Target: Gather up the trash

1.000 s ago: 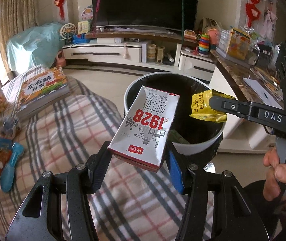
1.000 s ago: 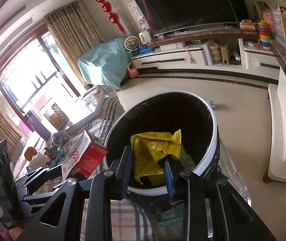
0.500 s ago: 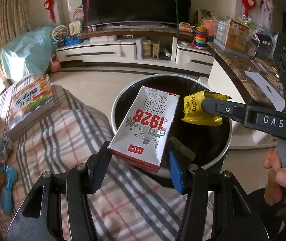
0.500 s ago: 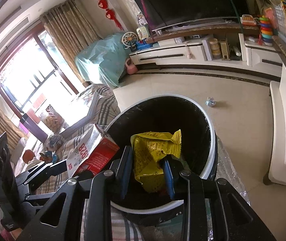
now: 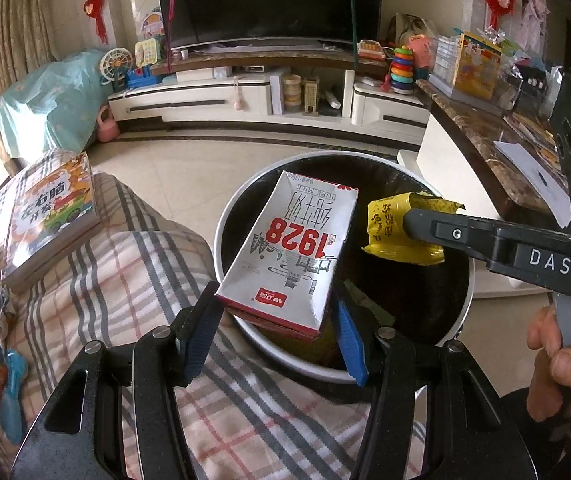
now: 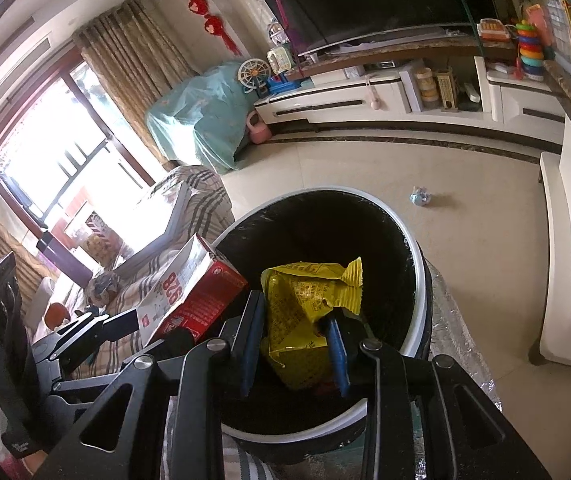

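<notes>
You are holding the white-and-red "1928" milk carton (image 5: 291, 254) in your left gripper (image 5: 277, 334) and the crumpled yellow snack wrapper (image 6: 305, 312) in your right gripper (image 6: 293, 346), both clamped above the black-lined, white-rimmed round bin (image 5: 241, 334) beside the plaid-covered sofa (image 5: 125, 272).

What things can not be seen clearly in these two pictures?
- Bin bottom, left wrist view: covered by the milk carton and dark liner.
- Yellow wrapper lower part, right wrist view: hidden behind the right gripper.
- Small object on floor, right wrist view: too small to identify.
</notes>
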The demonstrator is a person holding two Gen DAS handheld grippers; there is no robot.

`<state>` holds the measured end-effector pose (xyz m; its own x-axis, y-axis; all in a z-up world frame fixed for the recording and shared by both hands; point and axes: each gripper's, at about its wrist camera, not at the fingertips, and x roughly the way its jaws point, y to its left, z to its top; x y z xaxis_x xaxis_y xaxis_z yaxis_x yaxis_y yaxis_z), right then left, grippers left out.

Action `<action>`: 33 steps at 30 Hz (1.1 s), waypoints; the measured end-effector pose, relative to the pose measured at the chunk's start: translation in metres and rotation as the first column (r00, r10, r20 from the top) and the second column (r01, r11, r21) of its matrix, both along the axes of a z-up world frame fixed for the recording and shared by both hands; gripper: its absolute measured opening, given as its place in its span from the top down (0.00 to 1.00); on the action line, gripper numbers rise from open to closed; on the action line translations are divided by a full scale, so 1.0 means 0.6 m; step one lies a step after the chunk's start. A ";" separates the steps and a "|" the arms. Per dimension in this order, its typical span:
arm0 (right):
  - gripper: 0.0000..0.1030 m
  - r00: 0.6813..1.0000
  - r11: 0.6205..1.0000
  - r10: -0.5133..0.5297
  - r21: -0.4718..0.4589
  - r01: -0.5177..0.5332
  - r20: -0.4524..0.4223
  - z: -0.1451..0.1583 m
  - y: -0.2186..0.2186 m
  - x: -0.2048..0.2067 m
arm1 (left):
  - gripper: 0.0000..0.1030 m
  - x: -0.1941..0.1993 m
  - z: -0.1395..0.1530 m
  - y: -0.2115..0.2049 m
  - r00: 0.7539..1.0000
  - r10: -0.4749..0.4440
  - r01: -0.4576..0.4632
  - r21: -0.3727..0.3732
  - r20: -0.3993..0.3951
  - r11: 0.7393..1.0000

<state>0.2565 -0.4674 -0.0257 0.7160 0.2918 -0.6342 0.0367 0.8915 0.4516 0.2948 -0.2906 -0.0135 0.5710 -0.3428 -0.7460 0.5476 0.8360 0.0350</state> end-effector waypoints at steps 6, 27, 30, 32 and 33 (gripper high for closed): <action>0.63 1.000 1.000 -0.012 0.019 0.012 -0.004 0.000 -0.005 0.000 | 0.46 0.000 0.005 -0.001 1.000 0.003 -0.003 -0.005 0.000 1.000; 0.22 0.999 0.998 -0.025 0.059 0.022 0.048 0.018 0.050 -0.068 | 0.36 -0.105 -0.018 0.145 0.987 0.155 -0.159 -0.093 -0.043 0.983; 0.19 0.998 0.999 -0.004 0.049 0.001 0.062 0.023 0.073 -0.077 | 0.36 -0.122 -0.027 0.178 0.980 0.189 -0.194 -0.101 -0.060 0.976; 0.17 0.998 0.999 0.015 0.051 -0.018 0.067 0.023 0.093 -0.083 | 0.36 -0.133 -0.031 0.201 0.975 0.211 -0.218 -0.107 -0.068 0.970; 0.17 0.997 0.998 0.021 0.052 -0.024 0.068 0.022 0.099 -0.085 | 0.36 -0.139 -0.033 0.213 0.972 0.224 -0.230 -0.109 -0.071 0.967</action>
<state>0.2053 -0.4078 -0.0123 0.7491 0.3399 -0.5685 -0.0152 0.8668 0.4984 0.2116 -0.1629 -0.0335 0.6010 -0.2947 -0.7429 0.3412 0.9352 -0.0949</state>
